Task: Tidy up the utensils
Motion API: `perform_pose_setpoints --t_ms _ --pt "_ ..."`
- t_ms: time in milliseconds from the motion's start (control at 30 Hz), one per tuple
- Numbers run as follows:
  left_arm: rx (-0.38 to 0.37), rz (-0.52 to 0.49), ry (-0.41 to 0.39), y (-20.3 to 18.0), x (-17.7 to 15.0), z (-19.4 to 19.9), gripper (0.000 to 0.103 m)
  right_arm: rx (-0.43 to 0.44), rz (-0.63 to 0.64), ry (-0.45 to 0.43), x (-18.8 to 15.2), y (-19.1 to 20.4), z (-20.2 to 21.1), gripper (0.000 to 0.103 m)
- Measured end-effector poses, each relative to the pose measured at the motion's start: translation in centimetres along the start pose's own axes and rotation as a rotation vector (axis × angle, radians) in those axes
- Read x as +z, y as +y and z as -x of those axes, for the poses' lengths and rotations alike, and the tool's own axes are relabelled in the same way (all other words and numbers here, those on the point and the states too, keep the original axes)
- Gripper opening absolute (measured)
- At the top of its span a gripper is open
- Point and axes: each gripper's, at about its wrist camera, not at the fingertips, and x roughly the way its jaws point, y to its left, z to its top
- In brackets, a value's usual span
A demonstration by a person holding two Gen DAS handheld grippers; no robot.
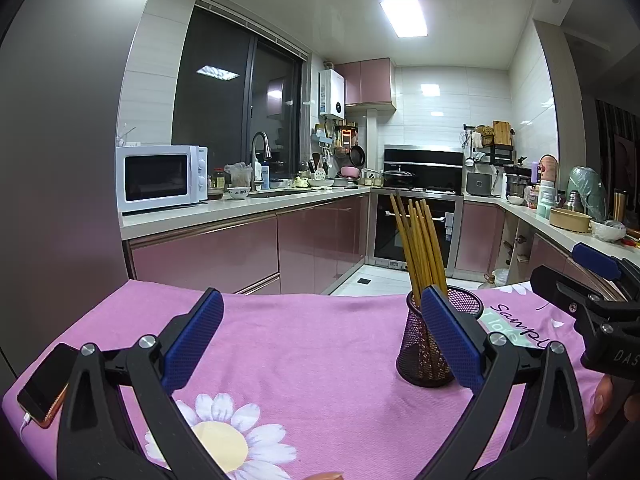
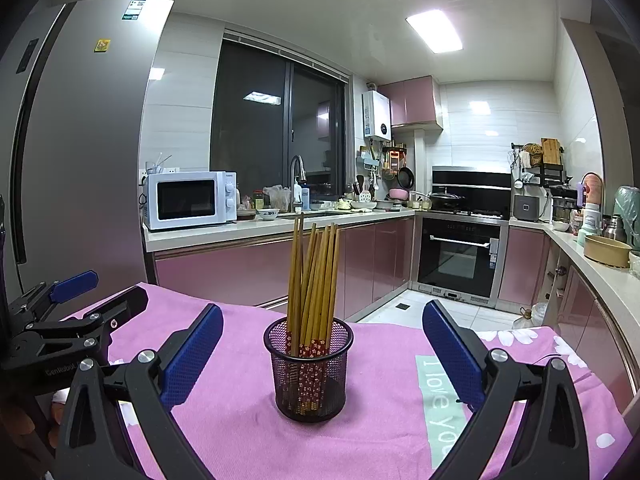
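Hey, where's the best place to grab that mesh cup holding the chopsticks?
Grip the mesh cup across its round wall, below the rim, coming in level from the front. The chopsticks stand tall out of the top, blocking a top-down grasp. The open right gripper already frames it.

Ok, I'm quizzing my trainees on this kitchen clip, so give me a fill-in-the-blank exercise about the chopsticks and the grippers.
1. The chopsticks stand in a black ___ holder.
2. The holder rests on a ___ cloth.
3. The jaws of the right gripper are ___.
4. At the cloth's left edge, by the left gripper, lies a ___.

Missing words: mesh; pink; open; phone
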Motion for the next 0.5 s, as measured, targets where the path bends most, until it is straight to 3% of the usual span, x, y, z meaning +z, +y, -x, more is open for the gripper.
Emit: perform_pose_setpoints --t_ms 500 --pt "-0.002 0.003 0.002 -0.01 -0.03 -0.12 0.097 0.002 0.001 0.001 0.01 0.09 -0.01 0.096"
